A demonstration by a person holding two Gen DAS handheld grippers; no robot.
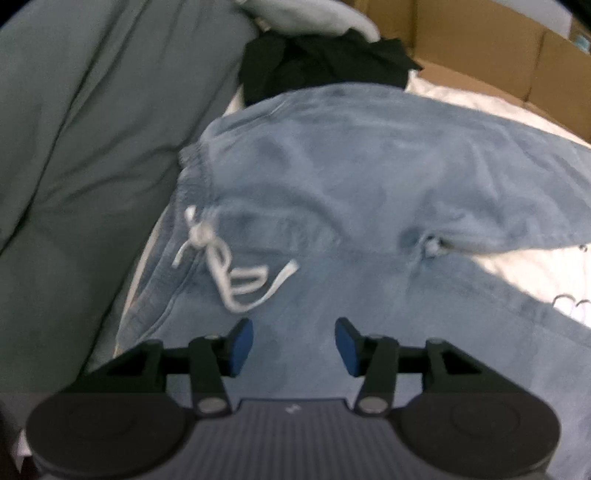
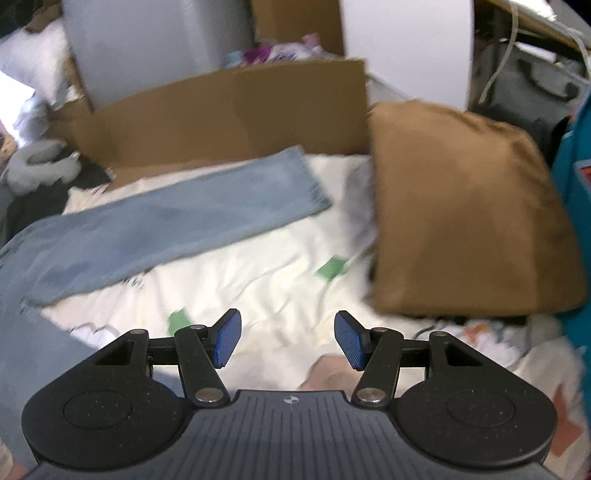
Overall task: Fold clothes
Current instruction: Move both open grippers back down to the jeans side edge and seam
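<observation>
- Left hand-held gripper (image 1: 293,345) hangs over the pants (image 1: 332,206) with its blue pads (image 1: 242,347) spread apart and nothing between them.
- On my left wrist view the pants are light blue, lying flat on the bed, waistband to the left, and the white drawstring (image 1: 236,269) is looped loosely just ahead of the left pad.
- I see a black garment (image 1: 317,62) bunched at the far edge of the pants, touching them, with a pale grey garment (image 1: 303,14) beyond it.
- A grey-green blanket (image 1: 92,147) fills the left side, right beside the waistband.
- Right hand-held gripper (image 2: 288,341) is also spread wide and holds nothing; it hovers over the white bedsheet (image 2: 258,277).
- From the right wrist view one pant leg (image 2: 177,218) stretches away across the sheet towards a cardboard box (image 2: 229,114), its hem near the box.
- A brown pillow (image 2: 465,210) sits to the right of the leg, apart from it.
- The picture is blurred, so I cannot tell what the small green patches (image 2: 332,267) on the sheet are.
</observation>
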